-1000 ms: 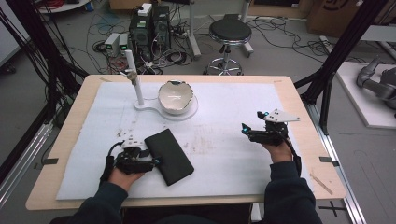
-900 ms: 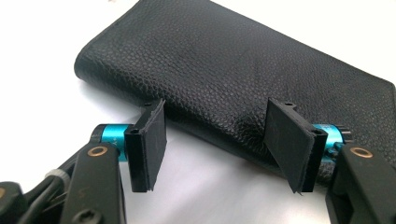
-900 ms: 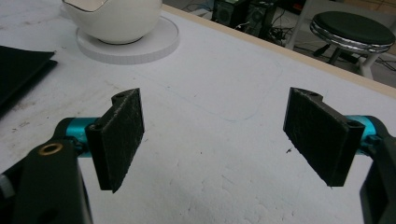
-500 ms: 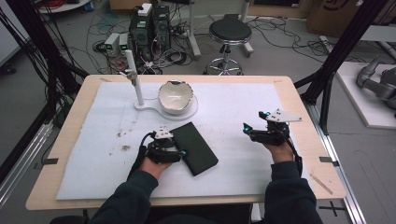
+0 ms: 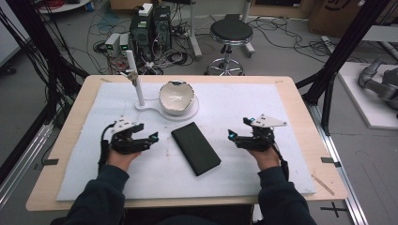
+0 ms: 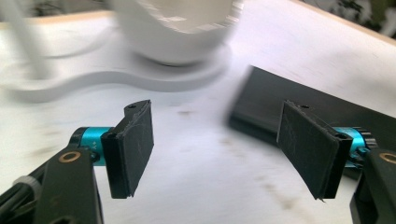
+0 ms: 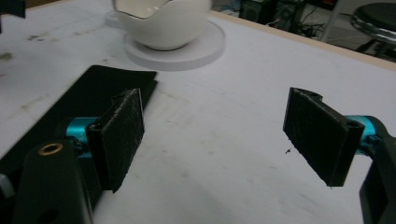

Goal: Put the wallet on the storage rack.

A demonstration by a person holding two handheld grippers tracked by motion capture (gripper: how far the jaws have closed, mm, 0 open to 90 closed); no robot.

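A flat black rectangular case (image 5: pixel 195 147) lies slanted on the white mat (image 5: pixel 94 164) at the middle of the table. My left gripper (image 5: pixel 154 137) is just left of the case and apart from it. Its jaws have just been opening and stand open with nothing between them. In the left gripper view (image 6: pixel 219 144) the case (image 6: pixel 303 105) lies behind the right jaw. My right gripper (image 5: pixel 231 135) hovers to the right of the case, open and empty. The right gripper view (image 7: pixel 215 135) has the case (image 7: pixel 105 88) behind its left jaw.
A white bowl with a broken-looking rim (image 5: pixel 176 97) sits on a round white base (image 5: pixel 190 112) beyond the case. A white post (image 5: pixel 133 77) rises from the base's left end. The same bowl (image 6: pixel 173 28) (image 7: pixel 161 21) is ahead in both gripper views.
The left gripper, shut on the case, carried it right to the middle of the mat, then let go and drew back left. The right gripper shifted a little left.
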